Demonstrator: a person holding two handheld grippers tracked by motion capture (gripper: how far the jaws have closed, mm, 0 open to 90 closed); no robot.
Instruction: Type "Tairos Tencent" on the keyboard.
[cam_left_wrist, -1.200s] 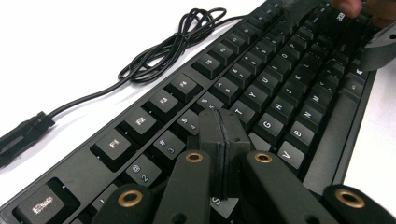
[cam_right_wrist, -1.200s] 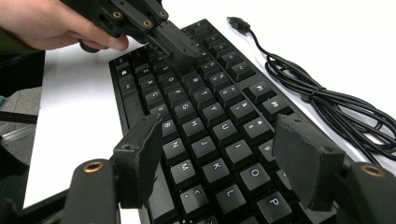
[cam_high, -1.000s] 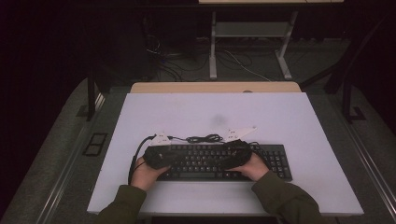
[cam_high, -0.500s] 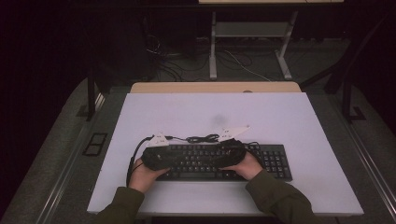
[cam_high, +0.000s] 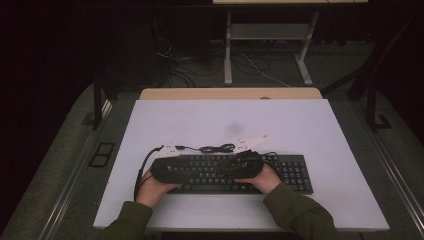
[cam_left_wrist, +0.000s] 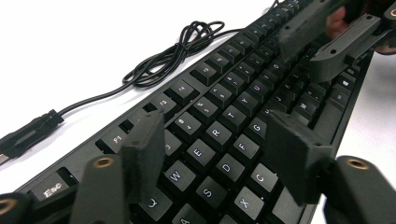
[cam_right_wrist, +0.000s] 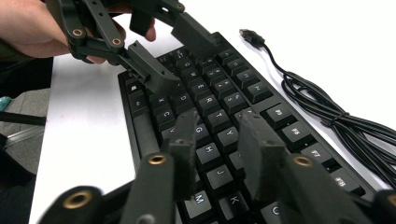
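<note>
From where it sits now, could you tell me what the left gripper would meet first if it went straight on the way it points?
Most likely the keyboard: the left gripper, jaws apart and just opening with nothing between them, aims along the letter rows. Past those keys comes the right gripper, though depth is hard to judge.

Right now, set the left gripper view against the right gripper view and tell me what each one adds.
Left gripper view: the Esc key at the keyboard's near corner, the right gripper farther off.

Right gripper view: the person's hand on the left gripper, the table's edge, floor beyond.

Both: the black keyboard, its bundled cable with USB plug, the white table.
</note>
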